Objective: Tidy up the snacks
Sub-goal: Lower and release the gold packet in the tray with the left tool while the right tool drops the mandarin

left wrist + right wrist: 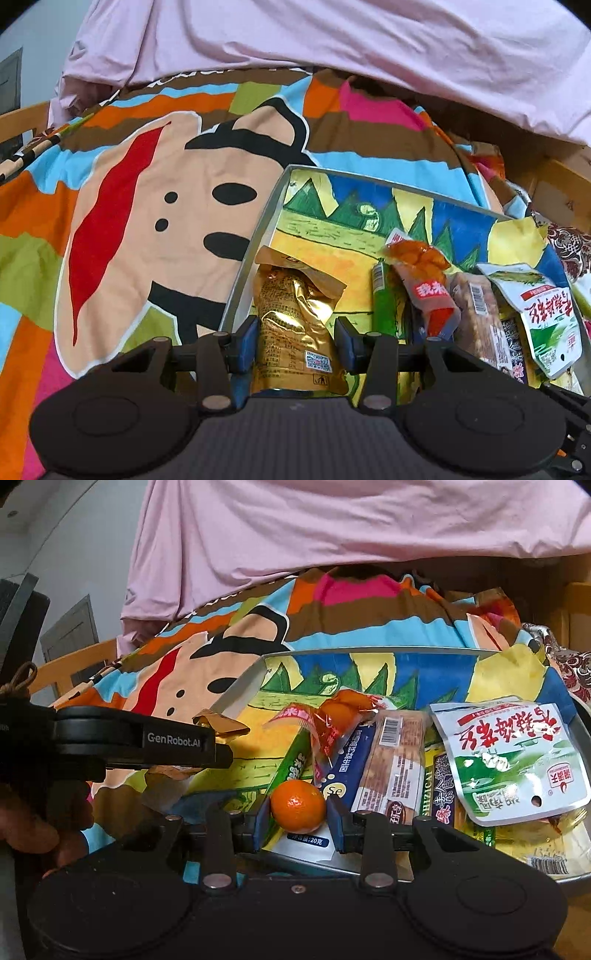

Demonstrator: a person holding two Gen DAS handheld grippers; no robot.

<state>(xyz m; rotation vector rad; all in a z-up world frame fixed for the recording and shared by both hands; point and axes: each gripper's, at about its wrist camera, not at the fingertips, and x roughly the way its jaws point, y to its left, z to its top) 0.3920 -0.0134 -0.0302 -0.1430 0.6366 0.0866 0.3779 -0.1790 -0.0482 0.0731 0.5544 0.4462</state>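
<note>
Gold packet (295,325) seemingly between claw (297,341) fingers
</note>
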